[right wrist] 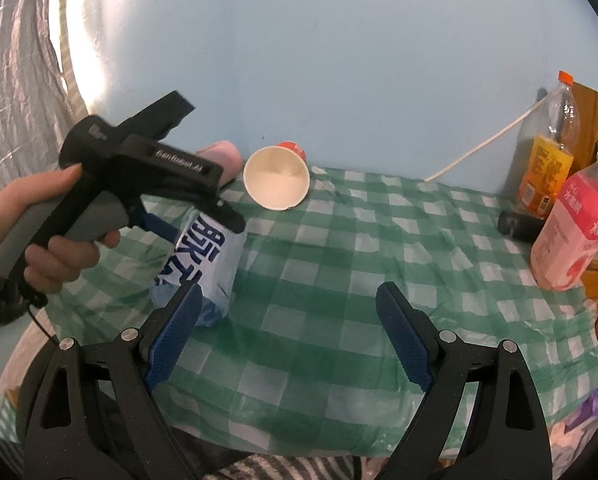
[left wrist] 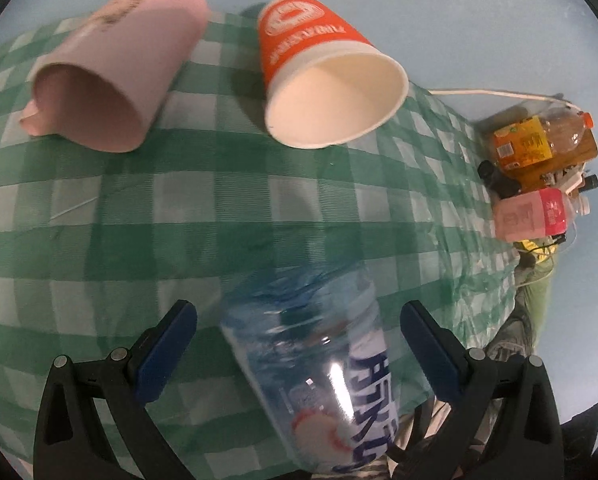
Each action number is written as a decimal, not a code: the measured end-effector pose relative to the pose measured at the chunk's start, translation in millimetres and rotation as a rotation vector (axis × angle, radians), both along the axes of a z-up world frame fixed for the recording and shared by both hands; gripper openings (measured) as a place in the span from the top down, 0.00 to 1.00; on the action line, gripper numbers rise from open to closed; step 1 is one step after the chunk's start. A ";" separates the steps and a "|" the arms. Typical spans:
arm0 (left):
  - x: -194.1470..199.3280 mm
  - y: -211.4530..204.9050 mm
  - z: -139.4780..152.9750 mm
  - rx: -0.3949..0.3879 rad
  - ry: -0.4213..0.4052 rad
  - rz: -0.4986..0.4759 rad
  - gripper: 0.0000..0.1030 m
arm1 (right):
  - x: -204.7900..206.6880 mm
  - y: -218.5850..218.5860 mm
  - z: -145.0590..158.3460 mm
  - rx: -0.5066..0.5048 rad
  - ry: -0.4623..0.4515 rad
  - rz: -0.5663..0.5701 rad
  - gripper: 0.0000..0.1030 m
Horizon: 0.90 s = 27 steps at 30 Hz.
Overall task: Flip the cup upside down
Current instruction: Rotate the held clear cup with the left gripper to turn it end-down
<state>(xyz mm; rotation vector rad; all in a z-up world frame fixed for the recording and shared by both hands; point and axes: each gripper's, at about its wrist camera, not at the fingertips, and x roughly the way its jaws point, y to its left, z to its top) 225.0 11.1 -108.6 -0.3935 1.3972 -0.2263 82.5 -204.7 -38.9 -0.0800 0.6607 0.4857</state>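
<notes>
A clear plastic cup [left wrist: 319, 368] with blue and white lettering stands upside down on the green checked cloth [left wrist: 139, 208]. My left gripper [left wrist: 299, 344] is open, with the cup between its blue pads but apart from them. In the right wrist view the same cup [right wrist: 203, 264] stands at the left under the left gripper [right wrist: 203, 220], which a hand holds. My right gripper [right wrist: 289, 320] is open and empty above the cloth, right of the cup.
An orange paper cup [left wrist: 327, 76] and a pink mug [left wrist: 111, 68] lie on their sides at the back of the cloth. At the right edge stand a tea bottle [right wrist: 547, 160], a pink bottle [right wrist: 571, 232] and a dark object [right wrist: 517, 224]. A pale blue wall is behind.
</notes>
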 end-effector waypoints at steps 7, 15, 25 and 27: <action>8.9 -5.8 -4.9 0.007 0.027 -0.038 0.08 | 0.1 0.0 -1.8 0.004 0.000 0.001 0.14; 10.1 -6.3 -1.4 0.030 0.000 -0.079 0.25 | 1.0 4.4 -6.0 -0.001 0.022 0.019 0.14; -12.2 -12.9 48.4 0.146 -0.281 -0.102 0.25 | 6.7 3.3 -10.9 0.006 0.048 0.011 0.14; -20.6 -16.5 61.7 0.208 -0.375 -0.112 0.25 | 7.8 3.0 -11.9 0.007 0.054 0.009 0.14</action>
